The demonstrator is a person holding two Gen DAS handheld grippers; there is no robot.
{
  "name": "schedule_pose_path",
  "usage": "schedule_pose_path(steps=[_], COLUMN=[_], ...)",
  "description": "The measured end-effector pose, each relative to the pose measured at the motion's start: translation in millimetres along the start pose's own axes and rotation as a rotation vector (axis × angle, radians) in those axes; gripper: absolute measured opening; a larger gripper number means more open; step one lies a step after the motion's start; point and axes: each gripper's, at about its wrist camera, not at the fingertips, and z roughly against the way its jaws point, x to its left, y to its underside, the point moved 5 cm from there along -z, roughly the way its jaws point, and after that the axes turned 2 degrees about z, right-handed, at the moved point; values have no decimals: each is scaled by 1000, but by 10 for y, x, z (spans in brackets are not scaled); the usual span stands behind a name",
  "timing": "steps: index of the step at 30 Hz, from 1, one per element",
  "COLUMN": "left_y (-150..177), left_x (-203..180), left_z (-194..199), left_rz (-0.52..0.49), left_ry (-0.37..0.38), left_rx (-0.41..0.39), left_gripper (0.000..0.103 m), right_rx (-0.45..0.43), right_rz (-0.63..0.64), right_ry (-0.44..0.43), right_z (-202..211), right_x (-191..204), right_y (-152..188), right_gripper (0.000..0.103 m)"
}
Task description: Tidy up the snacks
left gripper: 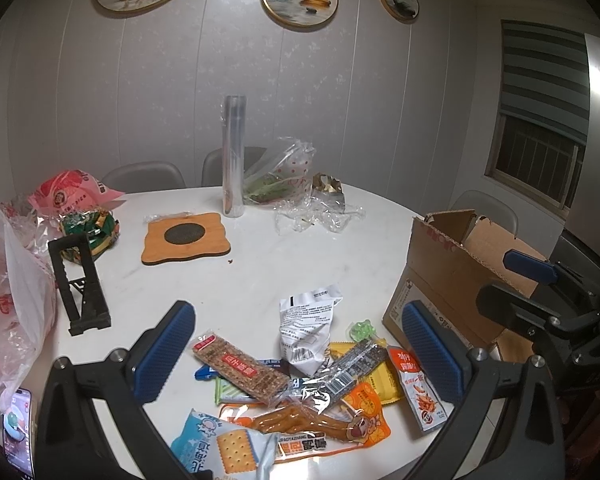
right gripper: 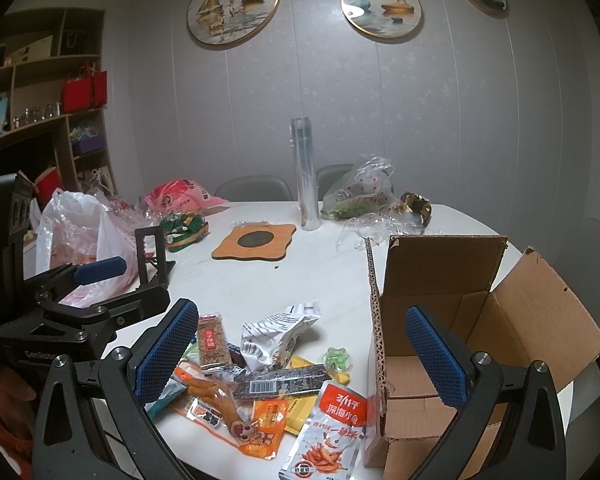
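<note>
A heap of snack packets lies near the front edge of the white round table: a brown cereal bar, a crumpled white packet, an orange chicken-foot packet, a cracker packet and a red-and-white fish snack packet. An open cardboard box stands at the right. My left gripper hangs open above the heap, holding nothing. My right gripper is open too, over the heap's right side with its right finger before the box. In the right wrist view the fish snack packet lies beside the box.
A wooden trivet, a tall clear roll, crumpled plastic bags and a black stand sit further back. White and pink bags crowd the left edge, and a phone lies at front left. Grey chairs stand behind.
</note>
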Motion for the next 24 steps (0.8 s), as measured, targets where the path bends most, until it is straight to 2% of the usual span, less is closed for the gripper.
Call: schedule_pose_path(steps=[17, 19, 21, 23, 24], left_y=[-4, 9, 4, 23, 51], left_x=[46, 105, 161, 234, 270], left_z=[14, 41, 65, 68, 70], left_rz=[3, 1, -21, -18, -13], left_ry=[12, -11, -37, -23, -16], left_rx=[-3, -22, -42, -41, -40], left_gripper=[102, 102, 102, 102, 102], right_rx=[-15, -29, -45, -40, -32], right_rz=[13, 31, 68, 100, 110], right_ry=[8, 6, -10, -21, -27], right_z=[41, 79, 115, 102, 81], right_x=[60, 126, 243, 364, 413], right_y=[-3, -18, -31, -24, -23], right_gripper=[103, 103, 98, 82, 79])
